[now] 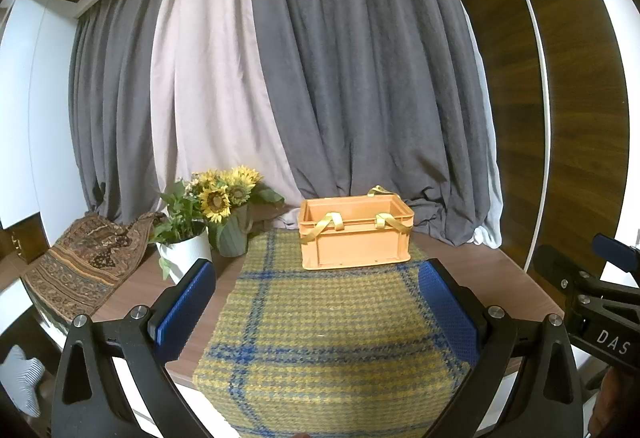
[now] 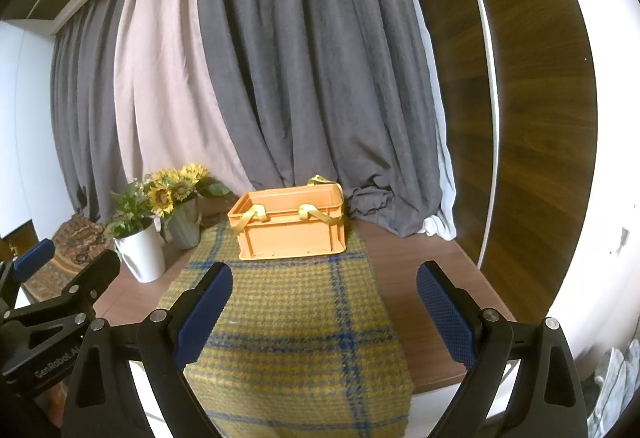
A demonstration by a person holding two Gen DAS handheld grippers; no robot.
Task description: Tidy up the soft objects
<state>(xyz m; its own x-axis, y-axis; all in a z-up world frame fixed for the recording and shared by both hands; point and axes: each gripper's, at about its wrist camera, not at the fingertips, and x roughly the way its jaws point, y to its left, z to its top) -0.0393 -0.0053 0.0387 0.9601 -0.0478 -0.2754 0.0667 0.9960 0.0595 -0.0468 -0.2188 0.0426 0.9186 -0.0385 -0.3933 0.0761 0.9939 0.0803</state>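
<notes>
Plaid cloth [image 1: 320,338] covers wooden table [image 2: 420,270] before grey curtains [image 1: 360,78].

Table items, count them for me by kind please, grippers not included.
Crates: 1, the orange crate with yellow straps.
Cloths: 2, the yellow and blue plaid cloth and the brown patterned cloth.
Pots: 2, the white pot with a green plant and the green vase with sunflowers.
Total: 5.

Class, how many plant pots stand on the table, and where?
2: a white pot left of the plaid cloth, and a green vase of sunflowers just behind it.
</notes>
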